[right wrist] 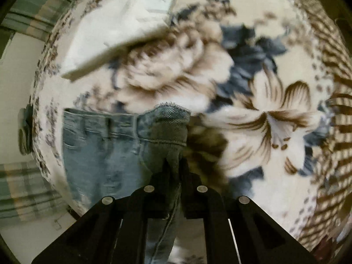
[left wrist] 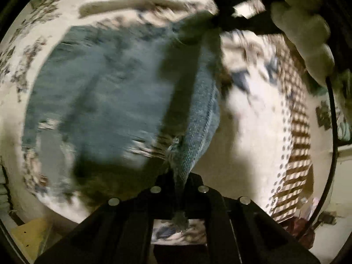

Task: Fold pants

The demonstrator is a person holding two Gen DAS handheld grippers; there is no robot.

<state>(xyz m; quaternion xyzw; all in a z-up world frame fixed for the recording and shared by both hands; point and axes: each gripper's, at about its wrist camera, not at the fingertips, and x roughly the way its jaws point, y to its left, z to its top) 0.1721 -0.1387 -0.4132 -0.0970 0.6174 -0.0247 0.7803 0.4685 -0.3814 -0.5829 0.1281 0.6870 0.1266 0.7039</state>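
Observation:
Light blue jeans lie on a flower-print blanket. My left gripper is shut on a frayed edge of the jeans, which hangs lifted in front of it. In the right wrist view my right gripper is shut on a fold of the jeans near the waistband, held above the blanket. The right gripper and its gloved hand show at the top right of the left wrist view, pinching the same cloth. Both views are motion-blurred.
A white folded item lies on the blanket beyond the jeans. The blanket's brown-striped border runs along the right. A plaid cloth and pale floor lie past the blanket's left edge.

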